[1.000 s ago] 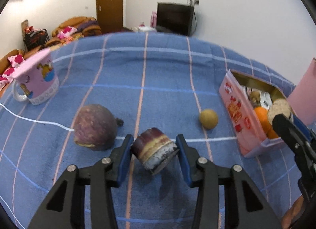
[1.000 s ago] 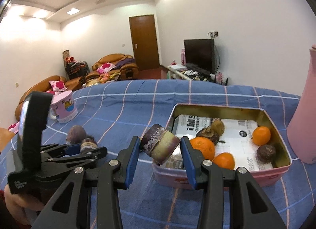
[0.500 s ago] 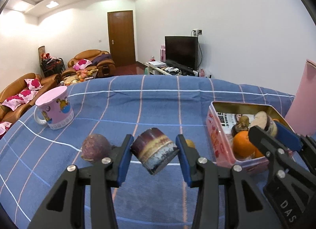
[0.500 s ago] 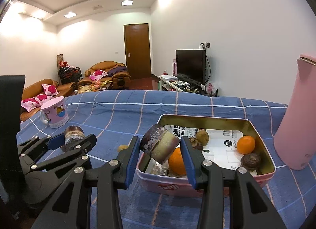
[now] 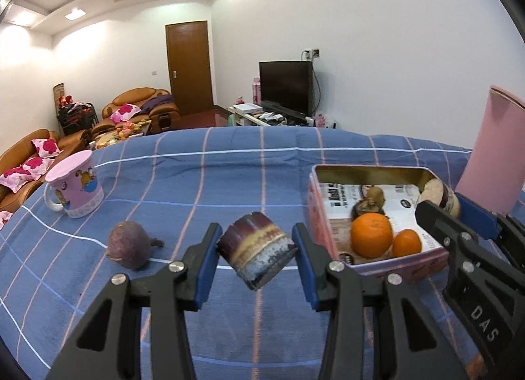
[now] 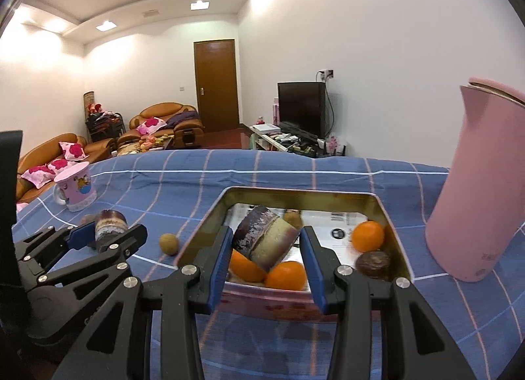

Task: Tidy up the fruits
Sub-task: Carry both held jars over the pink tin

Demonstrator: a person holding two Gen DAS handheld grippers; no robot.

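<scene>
Both my jaws are clamped: the left gripper (image 5: pixel 256 258) pinches one sugarcane piece (image 5: pixel 256 253) clear above the blue checked cloth (image 5: pixel 229 176), and the right gripper (image 6: pixel 266 253) grips a second cane piece (image 6: pixel 265 239) tilted over the near end of the pink tin (image 6: pixel 398 248).

From my left camera the tin sits at three o'clock, the purple passion fruit (image 5: pixel 129 245) at nine, the pink mug (image 5: pixel 75 184) at ten. From the right camera a small brown fruit (image 6: pixel 169 243) lies on the cloth at nine, just outside the tin wall.

Inside the tin are three oranges (image 6: pixel 367 236) and a dark fruit (image 6: pixel 374 263). I judge that letting go from this height could make the cane land on the oranges and roll or bounce out. My two grippers are close, so the left one swinging toward the tin could knock the right.

The only readable writing is "DAS" on the right gripper's body in the left view; the print on the tin's paper lining is too small to read.
</scene>
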